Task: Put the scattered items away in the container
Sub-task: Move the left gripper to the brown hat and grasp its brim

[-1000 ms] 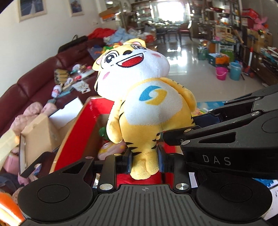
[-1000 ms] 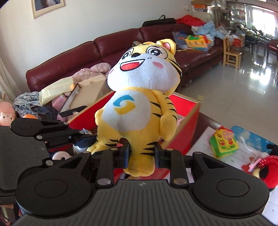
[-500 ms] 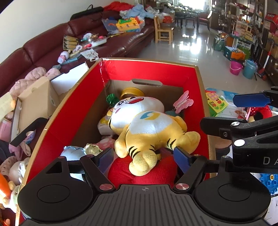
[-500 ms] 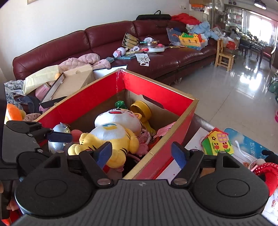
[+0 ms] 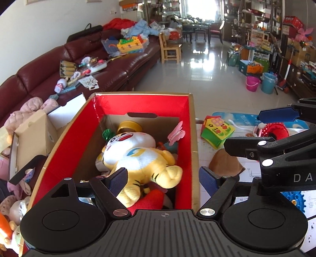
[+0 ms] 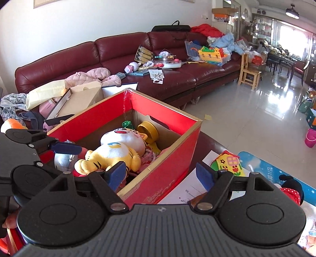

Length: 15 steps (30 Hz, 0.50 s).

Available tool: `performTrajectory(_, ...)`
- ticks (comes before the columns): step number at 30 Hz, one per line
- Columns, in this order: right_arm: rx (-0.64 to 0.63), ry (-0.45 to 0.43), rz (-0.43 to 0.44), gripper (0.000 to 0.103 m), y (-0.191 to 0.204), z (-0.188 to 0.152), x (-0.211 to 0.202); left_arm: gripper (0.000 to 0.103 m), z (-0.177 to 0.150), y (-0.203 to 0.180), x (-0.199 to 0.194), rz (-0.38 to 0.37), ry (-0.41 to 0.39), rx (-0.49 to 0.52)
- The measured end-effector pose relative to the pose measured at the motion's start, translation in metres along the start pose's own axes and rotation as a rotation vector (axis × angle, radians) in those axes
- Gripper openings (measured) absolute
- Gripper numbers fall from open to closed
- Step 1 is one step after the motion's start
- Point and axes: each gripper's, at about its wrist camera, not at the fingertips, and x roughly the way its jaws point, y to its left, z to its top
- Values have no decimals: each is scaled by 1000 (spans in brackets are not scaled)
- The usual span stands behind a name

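The tiger toy [image 5: 138, 160] was soft plush cloth. The box [image 5: 190, 142] was corrugated cardboard with a glossy red lining. The sofa [image 6: 118, 53] was smooth, shiny leather. The floor [image 5: 197, 79] was glossy tile. The chair [image 6: 248, 73] was bare wood.

I get bright daylight from windows [image 5: 199, 11] far ahead of the grippers, w/ glare on the floor tiles [image 5: 201, 59]. Heavy fisheye bend and dark corners at edges; both views sharp, no blur
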Motion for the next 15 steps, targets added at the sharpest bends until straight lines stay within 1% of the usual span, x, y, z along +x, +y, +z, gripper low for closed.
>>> performTrajectory(4,30,-17,-38,81,-26,-10,-17,88,4,-28,-4,-40,-5,36)
performTrajectory(8,91,-4,-78,82,-56,-28,-28,88,5,-63,0,-83,3,79)
performTrajectory(13,148,22,-129,82,-90,-58,-32,89,0,-112,13,-139,46,102)
performTrajectory(15,166,39,-159,82,-102,-70,-30,90,-5,-130,22,-146,67,113)
